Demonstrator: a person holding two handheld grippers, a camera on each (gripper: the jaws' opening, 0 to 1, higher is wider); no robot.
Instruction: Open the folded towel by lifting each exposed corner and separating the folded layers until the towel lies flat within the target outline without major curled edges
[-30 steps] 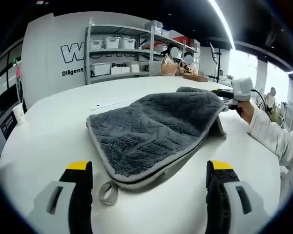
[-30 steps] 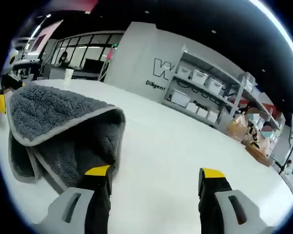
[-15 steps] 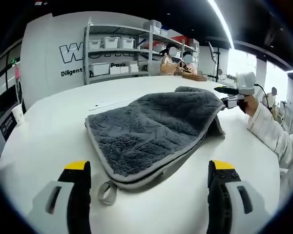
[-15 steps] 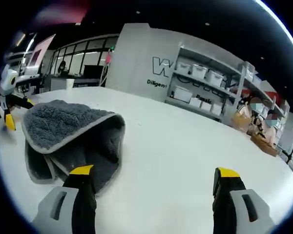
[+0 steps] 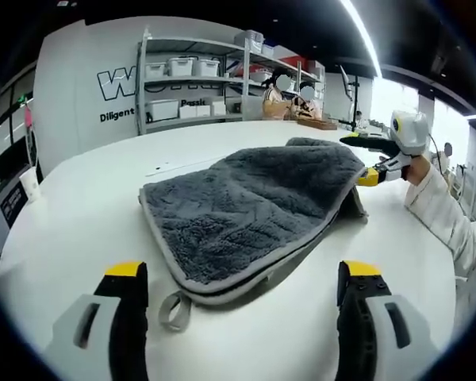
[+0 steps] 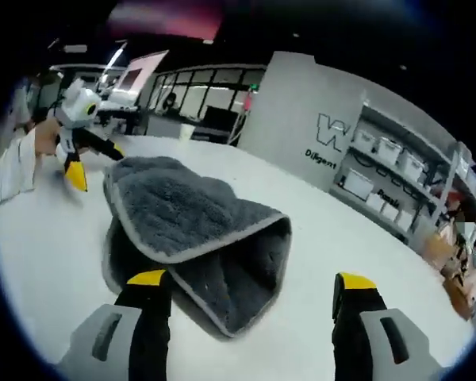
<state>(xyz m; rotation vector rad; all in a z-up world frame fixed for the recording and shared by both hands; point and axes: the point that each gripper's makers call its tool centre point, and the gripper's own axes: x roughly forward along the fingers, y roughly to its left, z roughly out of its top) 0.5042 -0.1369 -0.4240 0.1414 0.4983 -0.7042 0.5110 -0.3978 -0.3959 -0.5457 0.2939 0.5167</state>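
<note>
White worktop [image 5: 79, 206] carries the grey folded towel [image 5: 246, 210], ahead of both grippers. Left gripper [image 5: 242, 298]: jaws apart, empty; this view reveals the hanging loop [image 5: 173, 311]. Right gripper [image 6: 250, 305]: jaws apart, empty, facing the fold's open mouth.

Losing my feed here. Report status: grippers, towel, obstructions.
Left hand-held gripper open, short of the towel. Right hand-held gripper open, at the folded edge. Towel still folded on the white table. Nothing blocking.
</note>
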